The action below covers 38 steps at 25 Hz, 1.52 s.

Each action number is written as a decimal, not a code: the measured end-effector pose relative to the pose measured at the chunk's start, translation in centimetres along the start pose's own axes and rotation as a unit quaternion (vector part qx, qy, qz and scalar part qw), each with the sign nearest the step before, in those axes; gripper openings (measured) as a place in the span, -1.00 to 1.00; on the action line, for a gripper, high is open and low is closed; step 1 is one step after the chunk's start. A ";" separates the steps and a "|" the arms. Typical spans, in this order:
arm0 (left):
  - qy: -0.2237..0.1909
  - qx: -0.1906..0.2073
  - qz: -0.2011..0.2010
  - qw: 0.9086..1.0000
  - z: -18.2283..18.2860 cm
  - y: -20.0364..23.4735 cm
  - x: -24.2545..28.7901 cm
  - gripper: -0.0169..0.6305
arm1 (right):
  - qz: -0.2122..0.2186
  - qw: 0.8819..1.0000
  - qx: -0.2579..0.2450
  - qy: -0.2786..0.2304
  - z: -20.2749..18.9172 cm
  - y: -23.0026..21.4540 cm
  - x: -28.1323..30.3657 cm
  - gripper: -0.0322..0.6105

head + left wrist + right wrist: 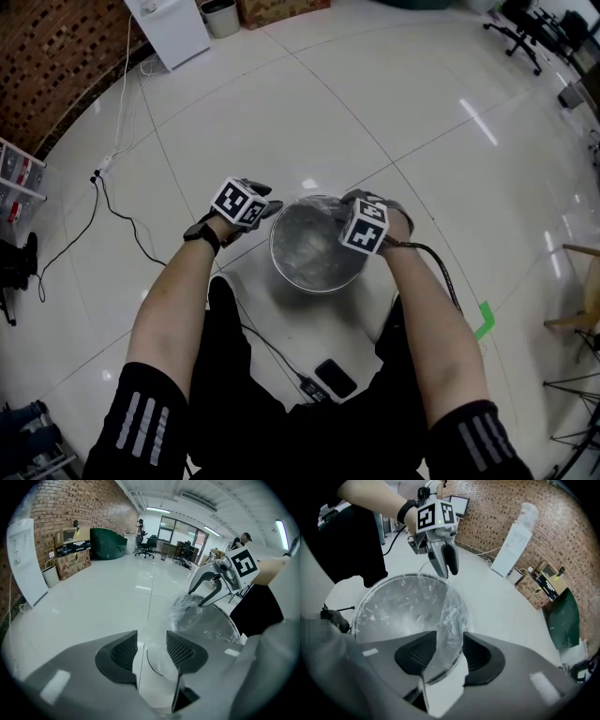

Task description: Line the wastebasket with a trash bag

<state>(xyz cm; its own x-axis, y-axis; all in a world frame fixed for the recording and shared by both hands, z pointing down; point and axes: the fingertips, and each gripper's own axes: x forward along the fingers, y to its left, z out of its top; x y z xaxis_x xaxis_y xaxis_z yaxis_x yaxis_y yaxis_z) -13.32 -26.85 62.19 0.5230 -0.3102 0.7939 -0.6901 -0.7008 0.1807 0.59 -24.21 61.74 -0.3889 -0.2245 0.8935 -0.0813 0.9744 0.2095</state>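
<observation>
Two claws: both are at the wastebasket (316, 287), the left claw (151, 639) at its left rim and the right claw (450, 644) at its right rim, and both point down.
Wastebasket: it stands upright on the floor (422, 141), close in front of us and between the two claws.
Trash bag: the trash bag (451, 613) is a clear, wrinkled film already inside the wastebasket. It lies along the inner wall and rises a little above the rim near the right claw.
Left claw state: it is about half wide. We see an arc of the rim in the gap, and the pads seem not to press on anything.
Right claw state: it is about half wide. The film and the rim pass between the jaws, but the pads stand off them, so we judge that it grips nothing.
Step in hand: we judge that we are fitting the mouth of the bag to the rim. The bag is in, and the fold over the edge is not yet finished.
Next move: it calls for pinching the loose film at each side, then drawing it outward and down over the rim. This must be gentle, because the film looks thin.
</observation>
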 end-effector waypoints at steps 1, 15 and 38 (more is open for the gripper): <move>0.001 0.000 0.000 1.000 0.0 0.0 0.1 -0.37 | -0.001 1.000 0.000 0.003 -0.2 0.0 0.2 -0.36; -0.020 0.012 0.033 0.999 1.8 1.0 0.1 -0.84 | 0.062 0.955 0.242 -0.158 -0.9 -5.2 -2.8 -0.82; -0.041 -0.100 -0.098 0.989 1.6 2.6 1.6 -0.90 | 0.070 0.933 0.342 -0.085 -7.6 -5.8 3.9 -0.85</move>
<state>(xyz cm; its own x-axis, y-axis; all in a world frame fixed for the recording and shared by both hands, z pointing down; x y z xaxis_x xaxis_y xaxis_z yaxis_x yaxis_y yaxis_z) -13.52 -30.18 63.00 0.6896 -0.2380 0.6840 -0.6527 -0.6134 0.4446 6.50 -30.77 67.01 -0.5753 -0.1467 0.8047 -0.5632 0.7845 -0.2596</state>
